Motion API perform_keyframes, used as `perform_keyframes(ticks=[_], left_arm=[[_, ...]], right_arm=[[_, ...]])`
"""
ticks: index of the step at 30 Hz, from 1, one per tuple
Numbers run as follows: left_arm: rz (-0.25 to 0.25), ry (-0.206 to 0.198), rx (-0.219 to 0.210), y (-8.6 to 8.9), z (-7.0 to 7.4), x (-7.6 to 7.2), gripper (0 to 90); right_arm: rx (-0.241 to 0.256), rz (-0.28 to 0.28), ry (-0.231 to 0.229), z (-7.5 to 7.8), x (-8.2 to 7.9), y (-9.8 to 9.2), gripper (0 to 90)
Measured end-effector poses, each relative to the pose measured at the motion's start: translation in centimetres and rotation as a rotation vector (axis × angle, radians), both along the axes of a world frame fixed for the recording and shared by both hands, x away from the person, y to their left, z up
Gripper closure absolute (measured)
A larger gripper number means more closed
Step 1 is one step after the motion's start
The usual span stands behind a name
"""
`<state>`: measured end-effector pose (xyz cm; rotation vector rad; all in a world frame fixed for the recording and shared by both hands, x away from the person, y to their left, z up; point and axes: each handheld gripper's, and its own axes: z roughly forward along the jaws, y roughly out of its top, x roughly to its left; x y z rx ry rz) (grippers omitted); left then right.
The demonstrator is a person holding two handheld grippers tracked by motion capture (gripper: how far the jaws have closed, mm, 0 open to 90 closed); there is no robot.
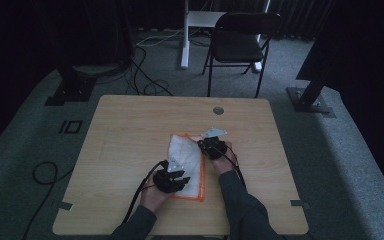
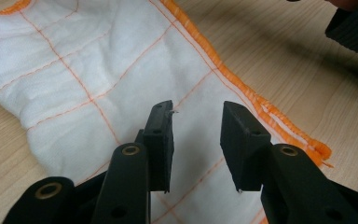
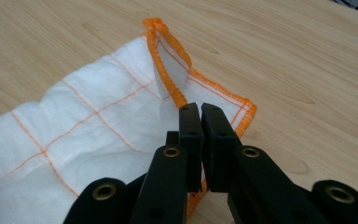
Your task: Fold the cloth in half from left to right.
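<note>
White cloth with orange stitched grid and orange hem (image 1: 187,165) lies flat-ish at centre of the high view, on the light wooden surface (image 1: 130,130), slightly below and left of the round grommet hole (image 1: 218,110).

My right claw (image 3: 200,112) is clenched on the cloth's edge: jaws nearly closed, thin fabric pinched between them, orange hem folded up into a small peak just above the tips in the right gripper view. In the high view it sits at the cloth's upper right corner (image 1: 213,148).

My left claw (image 2: 196,122) is released: jaws apart, cloth visible through the gap, nothing gripped. It hovers over the white field, orange hem running diagonally to the right of the jaws in the left gripper view. In the high view it's at the cloth's lower left (image 1: 172,179).

Black folding chair (image 1: 240,40) stands beyond the surface, top centre of frame.
</note>
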<state>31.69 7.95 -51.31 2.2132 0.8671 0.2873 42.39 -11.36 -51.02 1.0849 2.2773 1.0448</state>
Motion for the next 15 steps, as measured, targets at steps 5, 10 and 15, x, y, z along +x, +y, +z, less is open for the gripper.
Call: perform_keyframes(ticks=[5,10,15], left_arm=[[0.005,0.007,0.002,0.2,-0.3,0.0,64.5],[0.015,0.012,0.002,0.5,-0.6,0.1,64.3],[0.037,0.006,-0.008,1.1,-0.5,0.2,64.1]], right_arm=[[-0.021,-0.043,0.049,-1.0,0.8,-0.2,80.1],[-0.058,-0.104,0.057,-1.6,1.1,-0.5,80.3],[-0.036,-0.129,0.059,-1.5,1.1,-1.2,76.9]])
